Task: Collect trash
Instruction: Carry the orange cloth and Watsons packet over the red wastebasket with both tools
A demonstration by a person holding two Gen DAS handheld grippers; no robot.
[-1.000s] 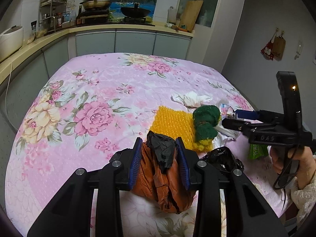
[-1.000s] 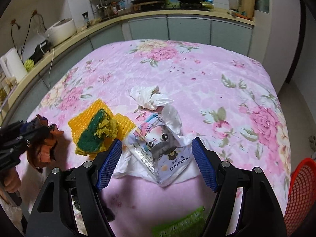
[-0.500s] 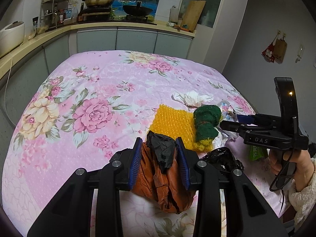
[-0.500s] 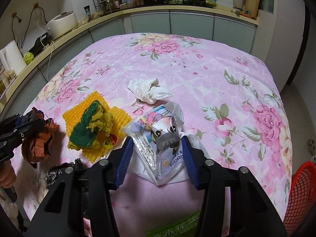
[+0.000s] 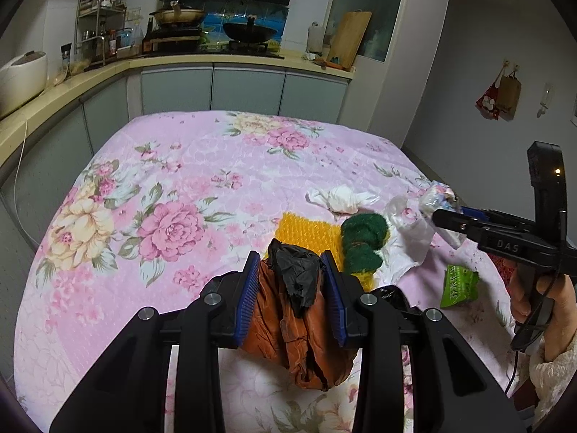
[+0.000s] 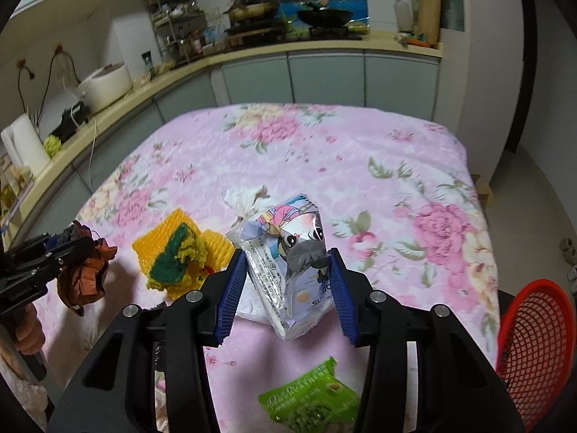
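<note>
Trash was split between both grippers and the desk. The left gripper (image 5: 290, 285) had its jaws pinching a crumpled brown bag (image 5: 306, 335) with a black wad (image 5: 297, 274) on top, low in the centre of the left view, hanging just above the floral cloth (image 5: 162, 180). The right gripper (image 6: 288, 288) had its jaws pinching a printed pouch (image 6: 292, 263) at mid-frame in the right view, the pouch standing up between the blue pads with its lower end seemingly clear of the cloth. Loose pieces lay on the desk: a yellow mesh (image 6: 173, 241) with a green scrubber (image 6: 169, 263) on it at centre left, a white tissue (image 5: 342, 198) beyond them, and a green packet (image 6: 310, 404) at the bottom edge. A red basket (image 6: 533, 353) showed at the lower right, off the desk's edge. The risks, as I judged them: the slick pouch could slide out of a pinch that caught only its middle, and the black wad, merely perched on the bag, could drop during a swing toward the basket. The packet sat beneath the right gripper and could be brushed off the desk.
</note>
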